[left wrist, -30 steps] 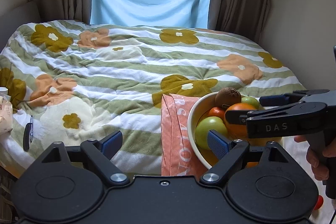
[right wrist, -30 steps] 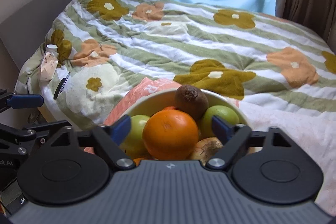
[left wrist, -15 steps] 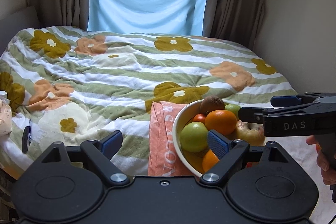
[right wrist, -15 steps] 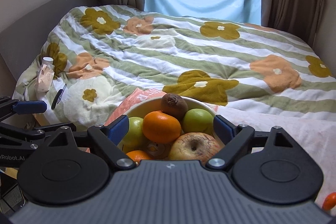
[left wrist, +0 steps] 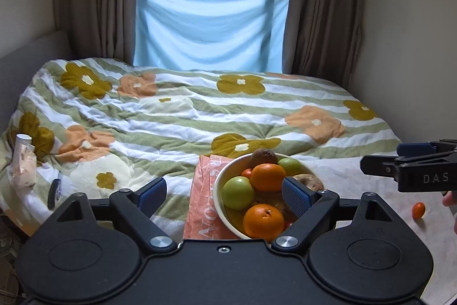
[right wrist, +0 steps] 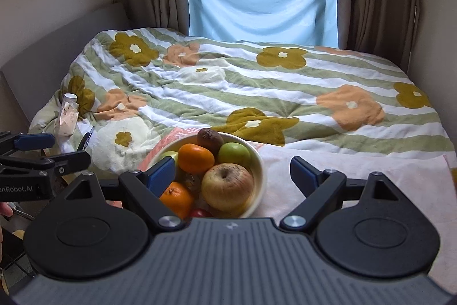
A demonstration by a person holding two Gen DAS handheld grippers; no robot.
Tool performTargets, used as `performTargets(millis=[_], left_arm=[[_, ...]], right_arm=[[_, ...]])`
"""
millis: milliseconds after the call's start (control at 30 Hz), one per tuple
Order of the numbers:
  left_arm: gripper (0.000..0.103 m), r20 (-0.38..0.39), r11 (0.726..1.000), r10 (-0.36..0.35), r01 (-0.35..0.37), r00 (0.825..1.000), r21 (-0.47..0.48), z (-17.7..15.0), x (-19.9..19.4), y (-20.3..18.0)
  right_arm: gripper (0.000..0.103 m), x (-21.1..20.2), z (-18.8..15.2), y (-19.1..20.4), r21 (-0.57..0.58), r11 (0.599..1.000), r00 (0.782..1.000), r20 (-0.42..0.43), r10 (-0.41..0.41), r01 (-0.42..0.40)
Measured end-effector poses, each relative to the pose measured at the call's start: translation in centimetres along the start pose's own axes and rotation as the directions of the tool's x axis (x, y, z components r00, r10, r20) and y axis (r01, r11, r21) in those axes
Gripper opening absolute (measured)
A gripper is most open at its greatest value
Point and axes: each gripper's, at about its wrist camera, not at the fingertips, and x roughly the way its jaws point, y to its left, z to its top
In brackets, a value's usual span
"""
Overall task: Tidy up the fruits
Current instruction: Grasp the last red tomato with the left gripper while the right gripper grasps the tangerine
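Cream bowl (right wrist: 257, 159) of fruit upright on the bed, yellowish apple (right wrist: 227, 185) stem-dimple up, left gripper (left wrist: 224, 192) and right gripper (right wrist: 232, 176) both jaws spread, empty

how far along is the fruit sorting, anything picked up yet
Nothing looks sorted yet: the bowl is full, with oranges, green apples, a kiwi and a brownish apple. Both tongs, left and right, are open and empty. One small orange fruit lies outside on the cloth.
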Motion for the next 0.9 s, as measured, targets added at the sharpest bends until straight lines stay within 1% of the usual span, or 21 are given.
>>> performTargets(millis=[133,367,533,700,900], left_arm=[[0.091,0.021,1.000,0.026,-0.026,0.999,0.007,-0.8,-2.1,-2.7],[0.091,0.014,0.999,0.047,-0.047,0.999,0.004,-2.4,-4.2,-7.9],[0.092,-0.009,0.998,0.063,-0.063,0.998,-0.003,-4.3,-4.8,-11.7],[0.092,-0.053,0.998,0.063,-0.064,0.997,-0.018,-6.5,-3.9,-15.2],[0.092,-0.121,0.999,0.041,-0.044,0.992,-0.024,-9.4,-1.7,-18.9]], right_arm=[[0.102,-2.6,-1.1,-2.2,0.001,1.000,1.000,0.011,-0.001,0.001],[0.102,-6.8,-3.5,-7.0,-0.005,1.000,1.000,0.010,0.000,0.000],[0.102,-8.5,-5.3,-10.8,-0.005,1.000,1.000,0.000,0.005,-0.005],[0.102,-8.7,-7.3,-14.6,0.004,1.000,0.999,-0.034,0.004,-0.004],[0.102,-6.7,-9.5,-18.6,0.013,1.000,0.995,-0.103,-0.019,0.020]])
